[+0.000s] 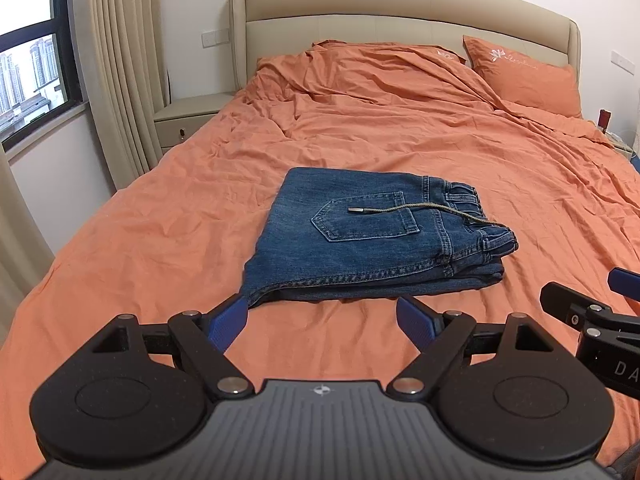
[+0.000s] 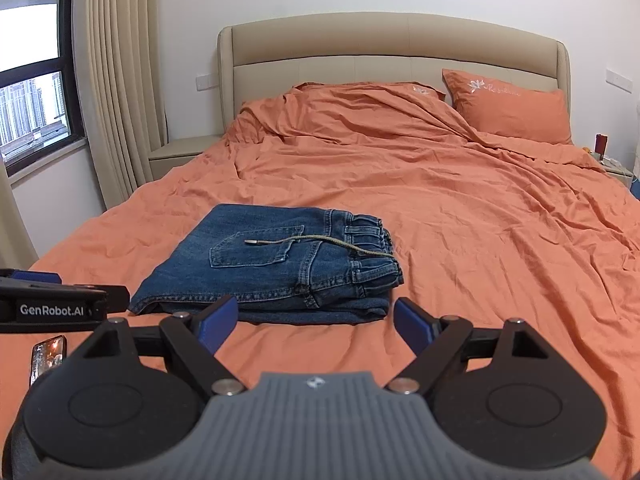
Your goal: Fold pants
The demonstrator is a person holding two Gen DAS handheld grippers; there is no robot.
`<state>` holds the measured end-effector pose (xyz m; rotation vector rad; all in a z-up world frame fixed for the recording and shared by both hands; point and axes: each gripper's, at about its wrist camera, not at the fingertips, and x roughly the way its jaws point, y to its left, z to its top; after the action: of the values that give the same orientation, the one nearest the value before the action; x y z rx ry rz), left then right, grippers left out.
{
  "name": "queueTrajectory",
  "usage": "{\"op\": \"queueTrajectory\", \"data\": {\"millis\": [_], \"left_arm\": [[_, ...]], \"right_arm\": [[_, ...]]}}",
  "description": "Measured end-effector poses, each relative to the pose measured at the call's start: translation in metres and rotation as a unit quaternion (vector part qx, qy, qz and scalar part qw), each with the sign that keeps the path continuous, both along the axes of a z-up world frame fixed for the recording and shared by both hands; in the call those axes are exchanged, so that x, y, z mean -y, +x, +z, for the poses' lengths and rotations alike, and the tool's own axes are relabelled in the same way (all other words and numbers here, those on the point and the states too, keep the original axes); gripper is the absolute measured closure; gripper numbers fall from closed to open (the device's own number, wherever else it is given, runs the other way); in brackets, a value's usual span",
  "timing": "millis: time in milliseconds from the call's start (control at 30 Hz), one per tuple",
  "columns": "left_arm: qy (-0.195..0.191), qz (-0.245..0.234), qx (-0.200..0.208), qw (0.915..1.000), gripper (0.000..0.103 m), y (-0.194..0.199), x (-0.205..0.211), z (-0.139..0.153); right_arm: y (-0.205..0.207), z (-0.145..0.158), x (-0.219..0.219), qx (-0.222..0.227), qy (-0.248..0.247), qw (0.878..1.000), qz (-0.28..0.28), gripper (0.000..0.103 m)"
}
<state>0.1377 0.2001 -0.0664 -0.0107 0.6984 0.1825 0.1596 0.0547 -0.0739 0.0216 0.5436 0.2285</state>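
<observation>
Your left gripper (image 1: 322,318) and right gripper (image 2: 316,320) both hang just short of the near edge of the jeans (image 1: 372,236), jaws spread wide, nothing between the blue pads (image 1: 228,322). The jeans lie as a compact folded stack on the orange bed cover (image 1: 160,240), waistband toward the pillow side, back pocket up. By the look of it the fold is done or nearly so. Risk from here: the drawstring (image 1: 420,210) trails loose across the pocket, and a pad brushing it could drag the top layer and skew the stack. The near left corner of the jeans gapes slightly; a nudge there would likely open the layers. The cover under the jeans is wrinkled and soft, so pressing down beside the jeans may tip the pile. Around the jeans: a pillow (image 1: 528,76) far behind by the headboard (image 1: 400,4), a nightstand (image 1: 188,118) beyond the far left of them, curtains (image 1: 120,68) and window farther left. A phone-like object (image 2: 48,354) lies on the cover, near left of the jeans. Nothing stands between your grippers and the jeans.
</observation>
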Motion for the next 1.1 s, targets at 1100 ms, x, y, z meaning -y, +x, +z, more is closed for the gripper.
{"op": "queueTrajectory", "data": {"millis": [1100], "left_arm": [[0.006, 0.003, 0.008, 0.9999, 0.005, -0.005, -0.001, 0.01]], "right_arm": [[-0.012, 0.009, 0.002, 0.022, 0.003, 1.0, 0.0, 0.022]]}}
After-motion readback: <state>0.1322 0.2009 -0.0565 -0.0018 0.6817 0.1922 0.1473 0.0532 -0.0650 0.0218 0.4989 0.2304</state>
